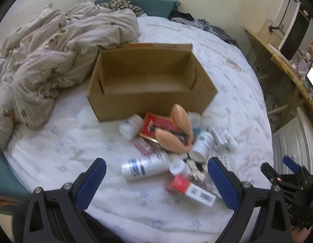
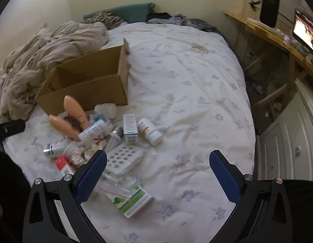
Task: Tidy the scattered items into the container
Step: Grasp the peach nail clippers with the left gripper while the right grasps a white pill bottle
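Both your left gripper (image 1: 156, 180) and right gripper (image 2: 157, 172) hang spread wide and empty above the bed, the scattered bottles (image 1: 144, 167) and packets heaped just before the open cardboard box (image 1: 148, 99).

One box, a heap of small items

One open cardboard box (image 1: 148, 85) sits on the bed. Two peach-coloured bottles (image 1: 181, 119) lean together in the pile. At least four white bottles or tubs show: a long spray can (image 1: 144, 165), a tub (image 1: 130, 126), a capped bottle (image 2: 150, 130) and another (image 1: 202, 144). Small cartons number at least four: red (image 1: 156, 126), red-and-white (image 1: 191, 190), blue-white (image 2: 130, 128) and green-white (image 2: 136, 201). One blister sheet (image 2: 123, 158) lies flat. The blurred remainder of the heap cannot be counted.
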`<action>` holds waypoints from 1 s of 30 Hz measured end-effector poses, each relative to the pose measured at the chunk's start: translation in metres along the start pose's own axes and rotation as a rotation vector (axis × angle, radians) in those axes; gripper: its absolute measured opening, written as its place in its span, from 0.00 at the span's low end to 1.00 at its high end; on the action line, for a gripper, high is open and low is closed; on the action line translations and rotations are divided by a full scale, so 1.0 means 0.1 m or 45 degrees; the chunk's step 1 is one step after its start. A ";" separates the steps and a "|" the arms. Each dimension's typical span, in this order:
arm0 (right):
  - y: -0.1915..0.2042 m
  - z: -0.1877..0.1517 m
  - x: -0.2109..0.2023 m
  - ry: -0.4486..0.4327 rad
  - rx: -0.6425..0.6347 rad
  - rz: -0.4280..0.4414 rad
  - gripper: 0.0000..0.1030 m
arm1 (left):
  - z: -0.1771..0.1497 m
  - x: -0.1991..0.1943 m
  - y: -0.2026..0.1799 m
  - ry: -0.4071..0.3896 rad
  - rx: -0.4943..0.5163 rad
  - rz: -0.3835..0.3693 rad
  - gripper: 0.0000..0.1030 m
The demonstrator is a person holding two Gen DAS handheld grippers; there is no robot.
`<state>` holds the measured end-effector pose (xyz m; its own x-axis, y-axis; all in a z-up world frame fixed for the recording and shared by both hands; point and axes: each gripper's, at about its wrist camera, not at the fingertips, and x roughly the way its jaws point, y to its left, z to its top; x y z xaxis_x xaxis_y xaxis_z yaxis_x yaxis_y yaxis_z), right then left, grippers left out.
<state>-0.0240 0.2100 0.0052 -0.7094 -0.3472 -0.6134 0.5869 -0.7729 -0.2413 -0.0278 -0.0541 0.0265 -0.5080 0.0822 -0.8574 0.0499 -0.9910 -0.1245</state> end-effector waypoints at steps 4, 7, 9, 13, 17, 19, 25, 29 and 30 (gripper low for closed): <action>0.01 0.05 0.00 -0.013 0.005 0.015 0.99 | 0.23 0.05 0.09 -0.008 -0.010 -0.005 0.98; 0.03 0.05 -0.01 -0.023 -0.002 0.041 0.99 | 0.33 0.09 0.15 -0.041 -0.019 0.007 0.98; 0.04 0.04 0.00 -0.028 -0.009 0.029 0.99 | 0.35 0.13 0.19 -0.060 -0.036 0.012 0.98; 0.04 0.03 0.06 -0.005 -0.031 -0.011 0.99 | 0.32 0.22 0.40 -0.023 -0.136 -0.031 0.98; -0.07 0.06 0.08 -0.001 0.006 -0.038 0.99 | 0.33 0.19 0.58 -0.055 -0.228 -0.024 0.98; -0.22 0.17 0.07 -0.014 0.024 -0.080 0.99 | 0.32 0.21 0.60 -0.039 -0.237 -0.039 0.98; -0.69 0.56 0.19 0.046 0.165 0.081 0.99 | 0.36 0.23 0.62 -0.063 -0.254 -0.051 0.98; -0.52 0.70 0.53 0.199 -0.026 0.154 0.81 | 0.38 0.38 0.59 0.010 -0.230 -0.139 0.98; -0.43 0.70 0.69 0.261 -0.104 0.148 0.75 | 0.37 0.43 0.58 0.046 -0.224 -0.161 0.98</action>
<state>-0.1253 0.1817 0.0262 -0.5460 -0.3103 -0.7782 0.6957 -0.6854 -0.2149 -0.0789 -0.1117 0.0010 -0.4889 0.2114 -0.8464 0.1385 -0.9391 -0.3146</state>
